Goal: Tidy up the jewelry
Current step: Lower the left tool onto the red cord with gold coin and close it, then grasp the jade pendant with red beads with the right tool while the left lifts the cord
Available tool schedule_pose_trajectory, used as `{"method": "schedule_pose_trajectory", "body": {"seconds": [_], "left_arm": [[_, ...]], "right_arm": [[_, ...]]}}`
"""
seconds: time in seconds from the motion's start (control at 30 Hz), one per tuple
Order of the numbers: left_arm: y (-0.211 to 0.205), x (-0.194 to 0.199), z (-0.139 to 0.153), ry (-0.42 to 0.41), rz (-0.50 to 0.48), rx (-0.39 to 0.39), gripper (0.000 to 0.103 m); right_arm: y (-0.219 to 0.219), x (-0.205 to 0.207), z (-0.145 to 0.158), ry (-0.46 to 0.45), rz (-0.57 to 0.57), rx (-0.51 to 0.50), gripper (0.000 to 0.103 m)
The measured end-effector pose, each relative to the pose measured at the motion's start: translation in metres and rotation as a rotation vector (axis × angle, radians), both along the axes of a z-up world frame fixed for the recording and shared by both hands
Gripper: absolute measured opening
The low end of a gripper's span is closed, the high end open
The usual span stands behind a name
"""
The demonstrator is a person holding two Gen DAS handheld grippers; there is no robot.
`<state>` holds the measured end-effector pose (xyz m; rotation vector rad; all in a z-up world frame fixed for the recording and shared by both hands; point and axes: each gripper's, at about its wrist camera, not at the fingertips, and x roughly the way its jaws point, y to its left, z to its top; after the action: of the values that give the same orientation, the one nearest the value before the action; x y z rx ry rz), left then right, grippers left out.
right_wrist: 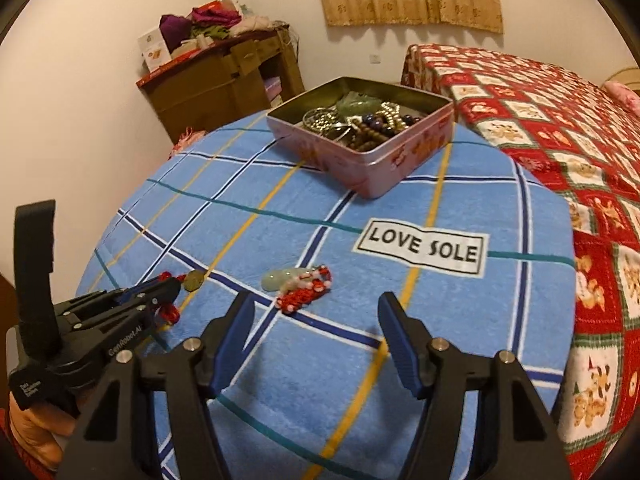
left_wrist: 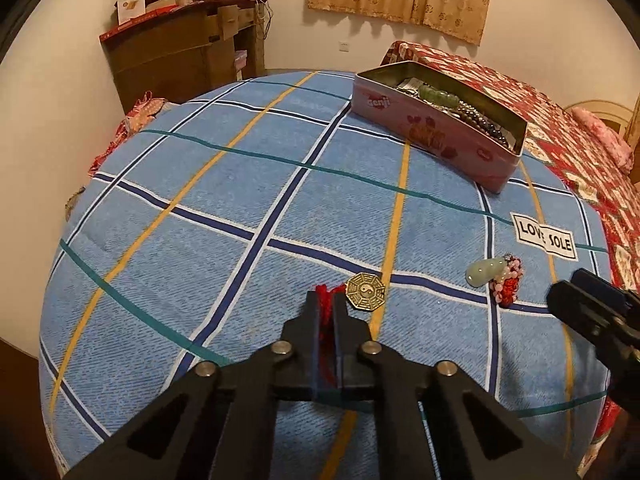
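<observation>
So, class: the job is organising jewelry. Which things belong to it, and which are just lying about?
Part of the job:
- bagua pendant on red cord, in left gripper
- jade charm
- tin
- right gripper

Just lying about:
- blue blanket
- red quilt
- cabinet

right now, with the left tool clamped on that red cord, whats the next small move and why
Probably lift the left tool gently. It is shut on the red cord of the octagonal brass charm, which lies flat on the blue checked towel. Raising it would free the charm for carrying to the open pink tin, which already holds jewelry.
</observation>
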<state>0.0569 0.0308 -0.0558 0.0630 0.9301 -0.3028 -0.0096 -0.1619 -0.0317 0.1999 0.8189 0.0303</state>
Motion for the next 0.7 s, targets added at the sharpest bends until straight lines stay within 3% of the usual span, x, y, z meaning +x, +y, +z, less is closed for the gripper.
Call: {"method": "schedule_pose_trajectory", "body": {"seconds": [0.6, 0.7], "left_arm": [[0.012, 0.003, 0.027, -0.13, 0.04, 0.043, 0.001], [0.013, 0.004, 0.028, -0.135, 0.044, 0.048, 0.001]], "right_arm": [[0.027, 0.041, -0.023, 0.117, 0.08, -0.081, 0.067], [0.031, 0.039, -0.023, 0.114, 0.076, -0.158, 0.046]]}}
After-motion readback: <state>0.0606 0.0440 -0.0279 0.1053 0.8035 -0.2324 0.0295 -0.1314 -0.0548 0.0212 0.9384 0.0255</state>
